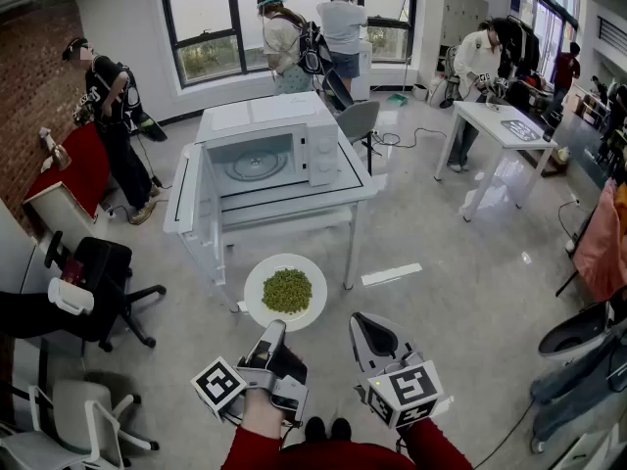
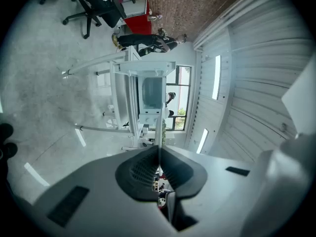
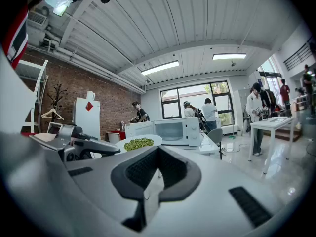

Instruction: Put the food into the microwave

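A white plate [image 1: 285, 292] heaped with green beans [image 1: 287, 290] hangs in the air in front of the table. My left gripper [image 1: 276, 327] is shut on its near rim. In the left gripper view the plate [image 2: 161, 125] shows edge-on as a thin line running up from the closed jaws [image 2: 159, 149]. The white microwave [image 1: 265, 155] stands on the white table [image 1: 362, 186], its door [image 1: 210, 204] swung open to the left and its turntable showing. My right gripper [image 1: 362, 321] is beside the left one, shut with nothing in it. The right gripper view shows the plate [image 3: 138, 143] and the microwave [image 3: 175, 131] ahead.
A black office chair [image 1: 98, 277] stands at the left and a grey chair [image 1: 358, 120] behind the table. A second white table [image 1: 505, 130] is at the right. Several people stand by the windows and at the sides. A white strip [image 1: 390, 274] lies on the floor.
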A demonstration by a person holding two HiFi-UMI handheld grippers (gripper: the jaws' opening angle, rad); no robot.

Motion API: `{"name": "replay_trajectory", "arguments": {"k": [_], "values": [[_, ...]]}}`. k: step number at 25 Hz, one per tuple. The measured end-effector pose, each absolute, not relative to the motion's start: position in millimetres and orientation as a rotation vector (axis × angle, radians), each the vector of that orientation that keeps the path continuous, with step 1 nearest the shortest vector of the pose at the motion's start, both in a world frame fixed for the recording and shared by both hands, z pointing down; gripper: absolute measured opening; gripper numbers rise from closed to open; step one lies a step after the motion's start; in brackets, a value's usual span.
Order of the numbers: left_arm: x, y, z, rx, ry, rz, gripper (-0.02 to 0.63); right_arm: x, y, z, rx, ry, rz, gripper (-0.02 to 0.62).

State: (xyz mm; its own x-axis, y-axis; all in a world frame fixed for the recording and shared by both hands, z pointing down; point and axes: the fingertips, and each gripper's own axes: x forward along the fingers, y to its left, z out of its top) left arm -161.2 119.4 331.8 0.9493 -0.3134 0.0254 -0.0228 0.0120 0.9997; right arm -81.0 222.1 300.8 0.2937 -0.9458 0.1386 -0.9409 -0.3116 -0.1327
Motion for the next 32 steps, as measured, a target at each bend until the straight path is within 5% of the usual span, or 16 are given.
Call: {"name": "replay_trajectory", "arguments": {"k": [32], "values": [[-151, 89, 323, 1.594, -0.236, -0.227, 0.021, -76, 211, 303, -2.572, 1.726, -0.326, 0.014]]}}
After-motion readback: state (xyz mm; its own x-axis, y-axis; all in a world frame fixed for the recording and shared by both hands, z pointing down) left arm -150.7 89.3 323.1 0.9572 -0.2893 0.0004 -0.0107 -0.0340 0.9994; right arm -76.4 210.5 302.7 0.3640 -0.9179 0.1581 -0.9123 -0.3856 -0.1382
